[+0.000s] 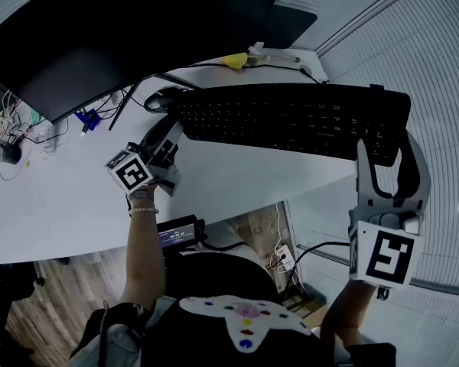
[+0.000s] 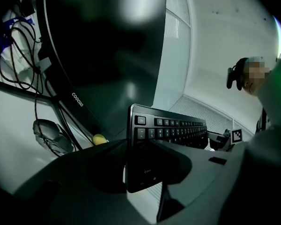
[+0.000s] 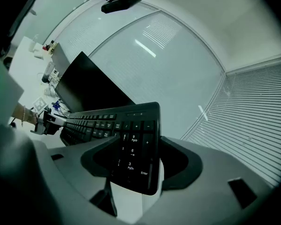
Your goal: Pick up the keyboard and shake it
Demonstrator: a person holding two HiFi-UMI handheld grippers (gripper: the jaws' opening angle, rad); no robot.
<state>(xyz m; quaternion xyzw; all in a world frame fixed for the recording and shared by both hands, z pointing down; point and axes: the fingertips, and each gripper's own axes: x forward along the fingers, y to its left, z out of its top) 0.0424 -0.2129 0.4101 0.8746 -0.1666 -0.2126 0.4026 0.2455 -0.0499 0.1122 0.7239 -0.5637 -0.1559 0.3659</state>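
Right tool (image 3: 133, 161) and left tool (image 2: 140, 168), each pinching one end of the keyboard (image 1: 291, 117).

Below the keyboard lies the white table (image 1: 76, 205); the keyboard is held above it, with its number-pad end reaching past the table edge. Behind the keyboard stands the dark monitor (image 1: 122, 37). The black keyboard spans between both tools: the right tool's jaws press on the number-pad end, the left tool's jaws on the opposite end. Just behind that opposite end, a dark mouse (image 1: 162, 98) rests on the table. Farther behind the keyboard's middle lies a small yellow object (image 1: 235, 60).
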